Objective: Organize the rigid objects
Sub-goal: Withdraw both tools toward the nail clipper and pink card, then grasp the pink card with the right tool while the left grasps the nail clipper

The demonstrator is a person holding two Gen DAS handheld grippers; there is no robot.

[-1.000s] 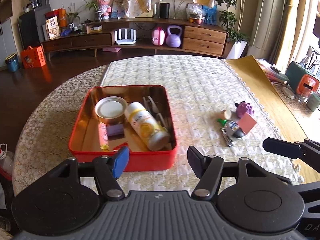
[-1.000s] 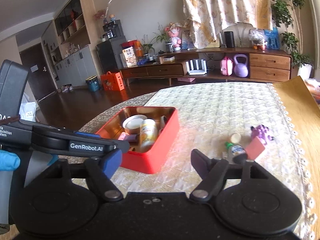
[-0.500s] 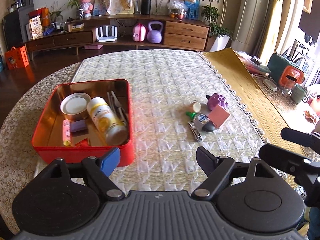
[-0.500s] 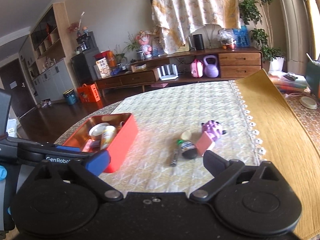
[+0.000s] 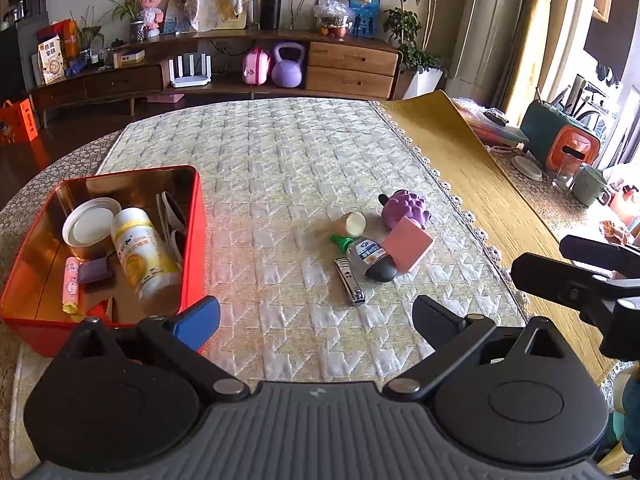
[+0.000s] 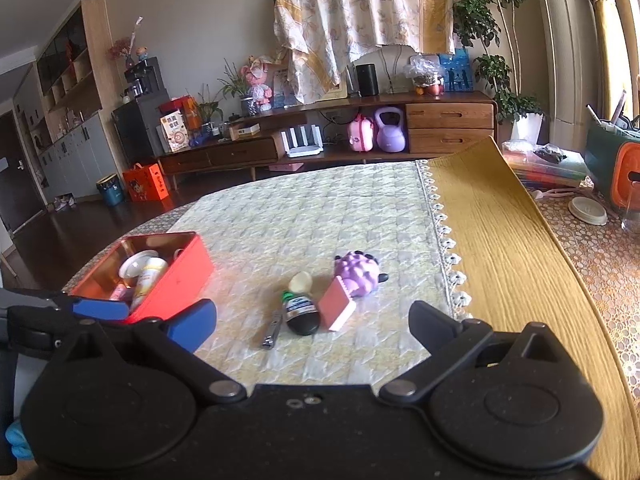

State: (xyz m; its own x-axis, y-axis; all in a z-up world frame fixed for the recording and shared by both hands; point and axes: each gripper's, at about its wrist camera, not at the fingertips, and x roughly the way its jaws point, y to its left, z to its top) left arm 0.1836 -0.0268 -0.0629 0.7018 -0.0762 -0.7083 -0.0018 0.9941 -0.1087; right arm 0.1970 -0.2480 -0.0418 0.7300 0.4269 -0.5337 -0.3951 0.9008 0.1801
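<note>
Loose rigid objects lie clustered right of my red metal tin (image 5: 198, 216): nearest, a silver nail clipper (image 5: 349, 281), then a small dark bottle with green cap (image 5: 366, 255), a pink block (image 5: 408, 243), a cream cap (image 5: 352, 222), and farthest a purple bumpy toy (image 5: 406, 208). My left gripper (image 5: 316, 316) is opening, empty; my right gripper (image 6: 312, 322) stands wide, holding nothing.

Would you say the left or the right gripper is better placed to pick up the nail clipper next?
Probably the left gripper: its jaws are opening, empty, with the nail clipper lying just ahead between them. The right gripper, open, sees it left of centre.
</note>
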